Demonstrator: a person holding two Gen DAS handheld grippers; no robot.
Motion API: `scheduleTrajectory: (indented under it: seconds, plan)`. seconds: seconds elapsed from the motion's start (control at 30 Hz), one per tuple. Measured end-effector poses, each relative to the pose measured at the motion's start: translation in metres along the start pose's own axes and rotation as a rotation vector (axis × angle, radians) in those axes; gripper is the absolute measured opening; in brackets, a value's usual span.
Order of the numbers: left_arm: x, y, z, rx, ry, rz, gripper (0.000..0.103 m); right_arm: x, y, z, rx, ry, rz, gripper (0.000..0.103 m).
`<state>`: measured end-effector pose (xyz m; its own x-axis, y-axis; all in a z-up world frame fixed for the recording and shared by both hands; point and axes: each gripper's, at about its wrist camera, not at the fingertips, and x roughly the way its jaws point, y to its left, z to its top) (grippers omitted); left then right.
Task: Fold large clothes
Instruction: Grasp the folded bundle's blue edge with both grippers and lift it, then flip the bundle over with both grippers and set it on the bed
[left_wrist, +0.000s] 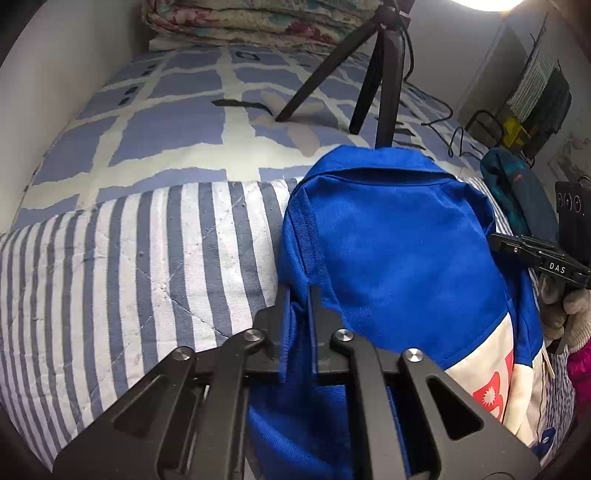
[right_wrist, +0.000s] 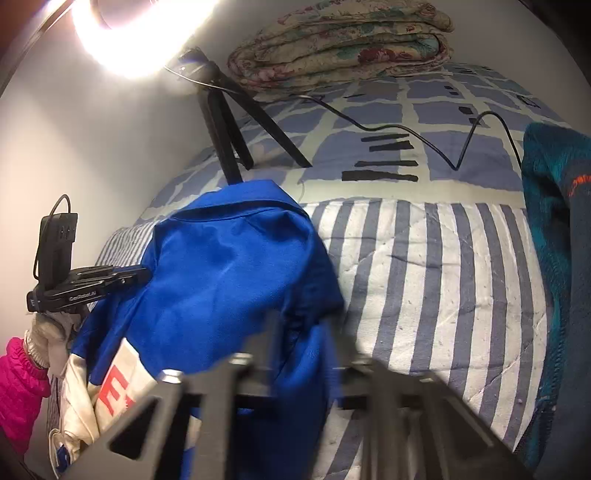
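Observation:
A blue jacket (left_wrist: 388, 240) (right_wrist: 221, 277) with a white panel and red lettering is bunched on a striped quilt (left_wrist: 129, 258) (right_wrist: 443, 277), collar toward the far side. In the left wrist view my left gripper (left_wrist: 299, 295) is shut on a fold of the jacket's left edge. From the right wrist view it (right_wrist: 146, 275) shows side-on at the far edge of the jacket. My right gripper (right_wrist: 299, 325) is blurred, with blue cloth pinched between its fingers. In the left wrist view its tips (left_wrist: 493, 240) meet the jacket's right edge.
A black tripod (left_wrist: 369, 74) (right_wrist: 229, 129) stands on the checked sheet behind the jacket, with a cable (right_wrist: 406, 129) trailing right. A folded floral quilt (left_wrist: 258, 22) (right_wrist: 343, 48) lies at the far end. A teal garment (left_wrist: 517, 192) (right_wrist: 554, 258) lies at the right. A gloved hand (right_wrist: 44, 332) has a pink sleeve.

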<state>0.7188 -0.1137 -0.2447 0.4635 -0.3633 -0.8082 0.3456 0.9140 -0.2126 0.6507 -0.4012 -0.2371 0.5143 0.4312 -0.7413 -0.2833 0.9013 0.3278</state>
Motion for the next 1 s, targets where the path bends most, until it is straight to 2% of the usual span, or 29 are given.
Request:
scheduleTrajectory:
  seconds: [0.17,0.33,0.57,0.77,1.0]
  plan:
    - [-0.027,-0.01,0.0,0.01,-0.074,0.014,0.002,-0.018,0.017,0.007,-0.048,-0.046,-0.031,0.002]
    - [-0.061,-0.022,-0.002,0.02,-0.139,0.02,0.002,-0.05,0.036,0.013,-0.061,-0.117,-0.023,0.001]
    - [-0.114,-0.036,-0.016,0.025,-0.205,0.009,0.001,-0.094,0.065,0.009,-0.102,-0.168,-0.018,0.001]
    - [-0.179,-0.06,-0.045,0.056,-0.266,-0.007,0.001,-0.153,0.096,-0.011,-0.123,-0.211,-0.004,0.0]
    - [-0.252,-0.093,-0.102,0.083,-0.298,-0.03,0.001,-0.226,0.135,-0.067,-0.144,-0.218,0.003,0.0]
